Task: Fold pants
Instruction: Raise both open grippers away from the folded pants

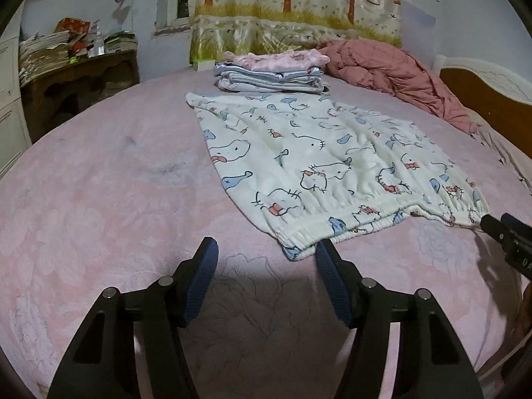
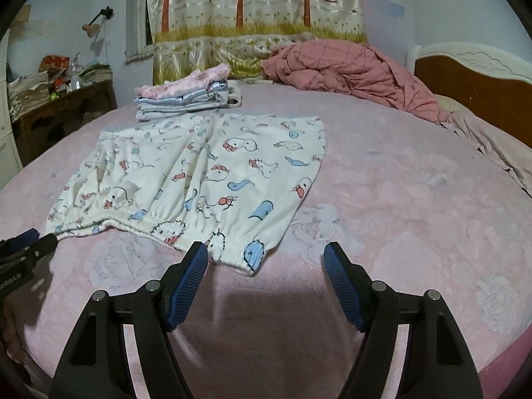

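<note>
Pants [image 1: 319, 163] lying flat on bed [image 1: 99, 199], waistband just ahead of both tools. Left tool [image 1: 266, 256], right tool [image 2: 266, 259] gaping wide, gripping nothing. Next, likely: pinching waistband corners, folding away toward far hem.

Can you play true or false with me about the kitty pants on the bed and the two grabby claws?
1. The pants lie spread flat on the pink bed. True.
2. The left gripper is squeezing the pants. False: it is open and holds nothing.
3. A stack of folded clothes sits behind the pants. True.
4. The right gripper is shut tight. False: its jaws stand wide apart.
5. The reddish quilt covers the pants. False: it is bunched up near the headboard, apart from them.
</note>
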A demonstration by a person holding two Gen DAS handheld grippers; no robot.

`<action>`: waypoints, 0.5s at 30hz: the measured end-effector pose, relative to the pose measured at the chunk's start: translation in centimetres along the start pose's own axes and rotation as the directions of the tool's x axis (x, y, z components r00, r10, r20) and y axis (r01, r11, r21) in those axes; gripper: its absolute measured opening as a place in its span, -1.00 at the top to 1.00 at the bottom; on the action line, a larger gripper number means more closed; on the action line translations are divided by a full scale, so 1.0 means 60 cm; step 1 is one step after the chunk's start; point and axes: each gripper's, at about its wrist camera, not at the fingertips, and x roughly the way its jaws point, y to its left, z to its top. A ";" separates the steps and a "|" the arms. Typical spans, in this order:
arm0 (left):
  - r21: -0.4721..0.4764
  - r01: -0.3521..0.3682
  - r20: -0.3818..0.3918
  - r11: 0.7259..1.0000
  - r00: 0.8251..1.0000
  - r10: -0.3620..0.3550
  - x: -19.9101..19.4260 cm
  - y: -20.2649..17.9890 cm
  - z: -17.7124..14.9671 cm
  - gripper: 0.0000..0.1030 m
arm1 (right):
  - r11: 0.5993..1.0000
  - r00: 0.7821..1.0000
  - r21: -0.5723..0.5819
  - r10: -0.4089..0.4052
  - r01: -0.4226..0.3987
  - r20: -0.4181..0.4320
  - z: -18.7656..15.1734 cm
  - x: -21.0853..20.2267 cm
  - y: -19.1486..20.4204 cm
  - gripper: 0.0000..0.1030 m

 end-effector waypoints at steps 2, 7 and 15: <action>-0.022 0.008 0.017 1.000 1.000 -0.008 -0.006 0.005 0.000 -0.02 | 1.000 1.000 0.012 -0.029 0.029 -0.009 -0.001 0.004 -0.005 -0.39; -0.041 -0.002 0.024 0.999 1.000 0.003 -0.015 0.020 0.004 0.05 | 0.994 1.000 0.111 -0.015 0.015 -0.002 0.002 -0.004 -0.037 -0.34; -0.033 0.028 0.010 0.999 1.000 -0.028 -0.006 0.018 0.012 0.06 | 0.998 0.997 -0.039 0.043 -0.046 -0.070 -0.009 0.012 0.016 -0.34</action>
